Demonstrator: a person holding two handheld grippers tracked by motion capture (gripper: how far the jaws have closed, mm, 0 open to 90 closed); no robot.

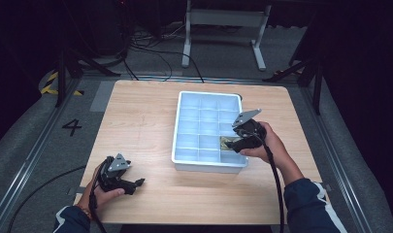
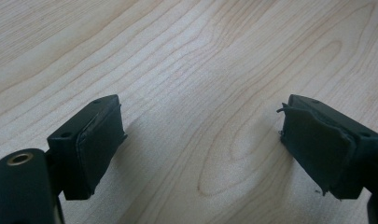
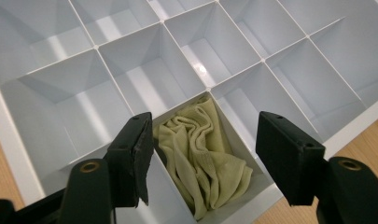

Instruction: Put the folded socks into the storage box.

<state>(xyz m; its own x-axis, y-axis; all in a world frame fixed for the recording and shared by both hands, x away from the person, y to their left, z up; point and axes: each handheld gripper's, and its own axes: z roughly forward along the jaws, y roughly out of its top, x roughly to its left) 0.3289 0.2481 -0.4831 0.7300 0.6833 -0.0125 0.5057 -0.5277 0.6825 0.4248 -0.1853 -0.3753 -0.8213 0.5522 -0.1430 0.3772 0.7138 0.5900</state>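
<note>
Cloth point(image 3: 203, 156) in white tray point(image 1: 176, 141), wooden table point(image 1: 136, 126).

The table point(image 2: 191, 70) has a pale wood-grain top with a smooth, faintly satin finish, and the divided tray point(image 3: 144, 70) is white plastic, smooth and glossy enough to throw soft highlights off its thin partition walls. In one of its compartments lies a pale yellow-green cloth point(image 3: 200, 154), soft, matt and crumpled into fine folds. The left gripper point(image 2: 200, 149) and the right gripper point(image 3: 205, 158) are matt black plastic, their pads point(image 2: 312, 144) faced with a dull, rubbery layer that looks frayed at the edges.
</note>
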